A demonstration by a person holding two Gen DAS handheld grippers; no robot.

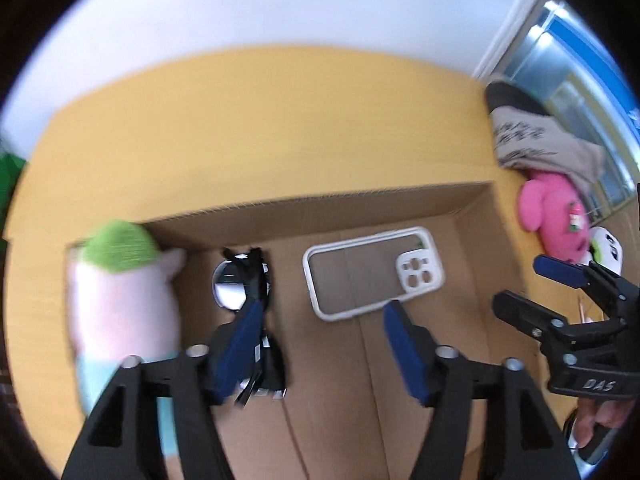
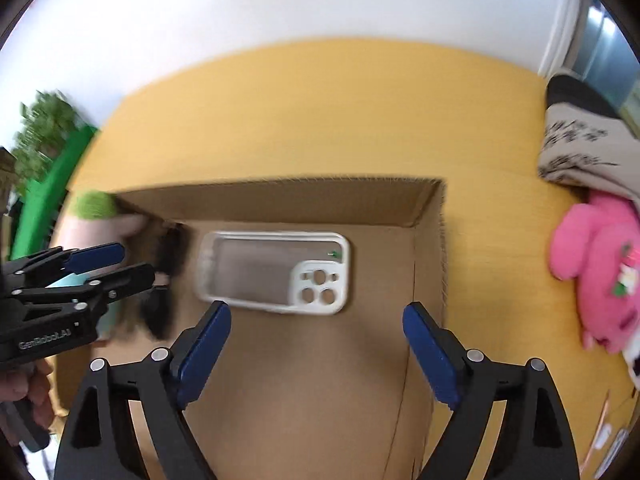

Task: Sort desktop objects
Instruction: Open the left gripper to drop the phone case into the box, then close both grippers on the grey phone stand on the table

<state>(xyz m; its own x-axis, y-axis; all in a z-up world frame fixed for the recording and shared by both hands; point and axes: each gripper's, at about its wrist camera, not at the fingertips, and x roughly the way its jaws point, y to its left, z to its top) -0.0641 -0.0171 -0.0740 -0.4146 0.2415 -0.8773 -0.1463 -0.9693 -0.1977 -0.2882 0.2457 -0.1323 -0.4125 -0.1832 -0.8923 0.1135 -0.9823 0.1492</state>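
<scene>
Worktop [image 2: 304, 92]: yellow, fills the upper-middle of both views. Open cardboard box [image 2: 280, 360] sits on it, centre-to-bottom of frame in both, flaps up.

In the box, left side: a pale pink plush with a green cap [image 1: 120, 292], blurred, leaning on the box's left wall. Outside the box, right edge of frame: a pink plush toy [image 2: 600, 272] lying on the worktop, a grey printed cloth [image 2: 580, 152] just above it.

Clear white-rimmed phone case [image 2: 276, 270] lies flat on the box floor, centre frame, camera cutout toward the right. Left of it, a black glossy item [image 1: 256, 320] next to a small round mirror-like piece [image 1: 228, 284]; too blurred to name.

Your left tool [image 1: 324, 348]: released, jaws spread, nothing between the pads; the left pad overlaps the black item in view, contact can't be told. Your right tool [image 2: 316, 348]: released, jaws wide, empty, hanging over the box floor just below the phone case.
</scene>
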